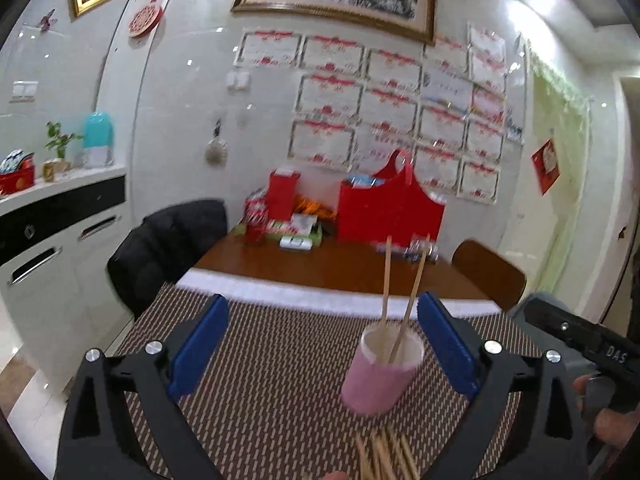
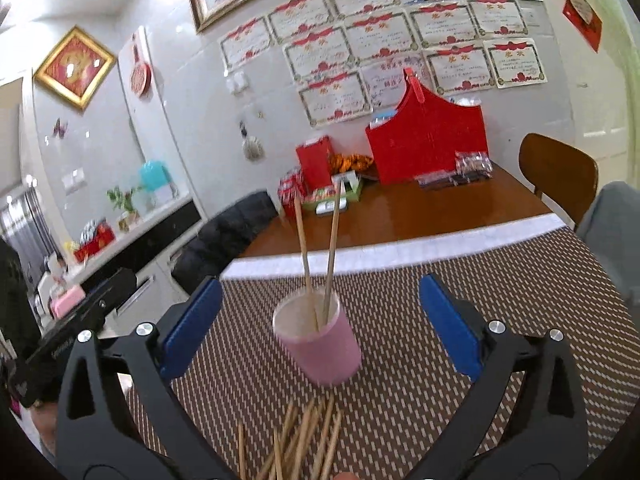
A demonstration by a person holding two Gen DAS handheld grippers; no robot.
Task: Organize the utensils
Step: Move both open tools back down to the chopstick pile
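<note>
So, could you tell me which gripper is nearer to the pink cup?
Neither clearly: both hang open, just short of the pink cup. The right gripper faces it centrally; from the left gripper it sits toward the right finger.

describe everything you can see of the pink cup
The pink cup is a plain cylinder, pink outside and white inside, paper-like. It stands upright, mouth open, on the woven placemat. Two chopsticks stand in it, leaning on its rim. More loose chopsticks lie in front, apart from it. Nothing grips it.
</note>
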